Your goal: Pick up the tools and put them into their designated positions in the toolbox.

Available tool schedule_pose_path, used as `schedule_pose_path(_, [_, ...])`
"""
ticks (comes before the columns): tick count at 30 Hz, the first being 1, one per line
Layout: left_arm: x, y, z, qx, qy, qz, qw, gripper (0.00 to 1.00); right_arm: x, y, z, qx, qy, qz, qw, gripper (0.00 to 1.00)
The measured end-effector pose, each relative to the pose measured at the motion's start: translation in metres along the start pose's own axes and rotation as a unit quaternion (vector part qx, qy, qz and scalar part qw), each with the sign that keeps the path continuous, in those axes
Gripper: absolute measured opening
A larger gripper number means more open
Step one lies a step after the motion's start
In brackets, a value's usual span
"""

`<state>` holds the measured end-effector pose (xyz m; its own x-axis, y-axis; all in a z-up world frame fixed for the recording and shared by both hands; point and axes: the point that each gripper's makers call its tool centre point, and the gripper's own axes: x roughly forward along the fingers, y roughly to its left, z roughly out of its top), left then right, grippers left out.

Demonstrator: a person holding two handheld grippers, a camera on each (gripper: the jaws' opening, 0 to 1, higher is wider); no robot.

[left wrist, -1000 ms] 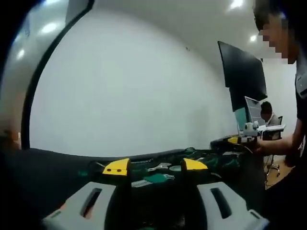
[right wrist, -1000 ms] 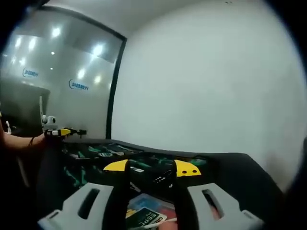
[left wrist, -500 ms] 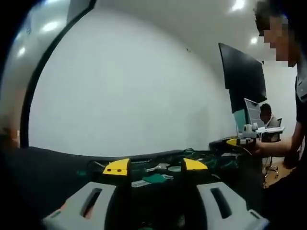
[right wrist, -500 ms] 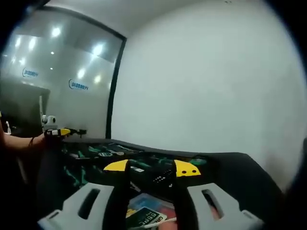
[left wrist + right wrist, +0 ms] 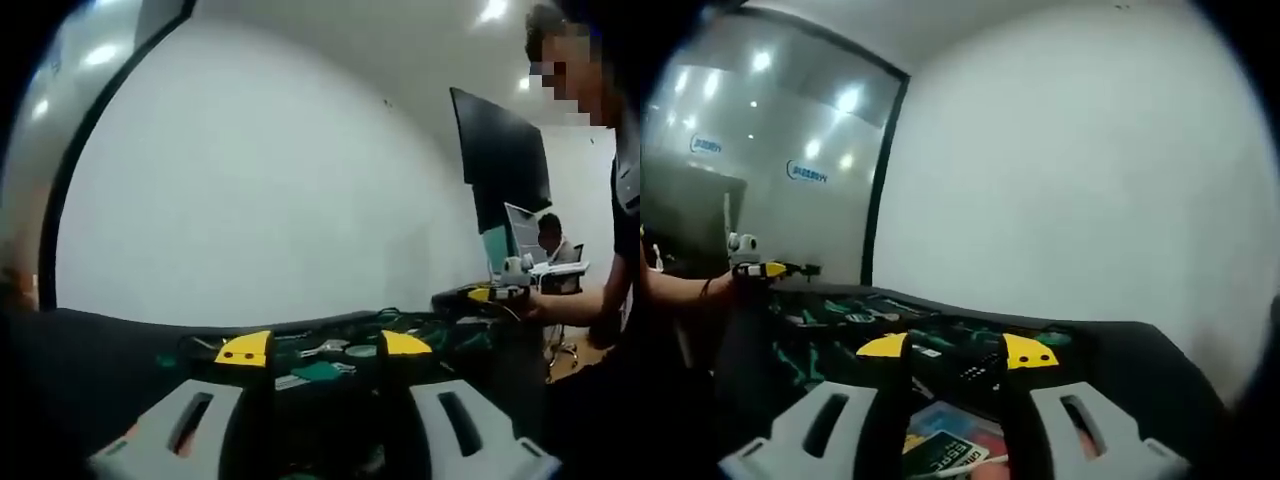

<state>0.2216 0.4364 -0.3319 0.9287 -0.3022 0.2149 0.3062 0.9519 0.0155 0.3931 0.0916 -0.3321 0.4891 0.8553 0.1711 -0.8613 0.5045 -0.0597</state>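
Both the left gripper and the right gripper hover with fingers spread, grasping nothing. Just beyond them the tools lie scattered, apparently green-handled, on the dark worktop under a white wall.

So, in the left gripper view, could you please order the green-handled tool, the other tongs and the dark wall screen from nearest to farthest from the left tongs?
1. Green-handled tool, just ahead between the tips of the left tongs.
2. Other tongs, off right, in the person's hand.
3. Dark wall screen, high right, beyond.
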Motion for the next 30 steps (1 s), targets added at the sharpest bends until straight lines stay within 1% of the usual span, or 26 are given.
schedule_pose_path(3, [0.0, 0.003, 0.0, -0.001, -0.001, 0.002, 1.0, 0.36, 0.001, -0.004, 0.0, 0.006, -0.002, 0.0, 1.0, 0.32])
schedule_pose_path(8, [0.0, 0.003, 0.001, -0.003, -0.003, 0.001, 1.0, 0.36, 0.002, -0.01, -0.001, 0.006, -0.003, 0.0, 1.0, 0.32])
schedule_pose_path(12, [-0.001, 0.003, 0.001, -0.004, -0.004, 0.002, 1.0, 0.36, 0.002, -0.015, -0.002, 0.014, -0.003, -0.001, 0.9999, 0.32])
schedule_pose_path(16, [0.0, 0.003, 0.002, -0.004, -0.006, -0.001, 1.0, 0.36, 0.001, -0.012, -0.001, 0.011, -0.003, -0.002, 0.9999, 0.32])
schedule_pose_path(21, [0.0, 0.002, -0.002, 0.0, 0.002, 0.001, 1.0, 0.36, 0.001, -0.014, -0.002, 0.011, 0.0, -0.004, 0.9999, 0.32])
schedule_pose_path(25, [0.0, 0.002, -0.002, 0.0, 0.002, 0.001, 1.0, 0.36, 0.001, -0.014, -0.004, 0.013, 0.003, -0.006, 0.9999, 0.32])
schedule_pose_path(30, [0.0, 0.001, -0.003, -0.002, 0.007, 0.006, 1.0, 0.34, 0.001, -0.009, -0.003, 0.013, 0.003, -0.006, 0.9999, 0.32])
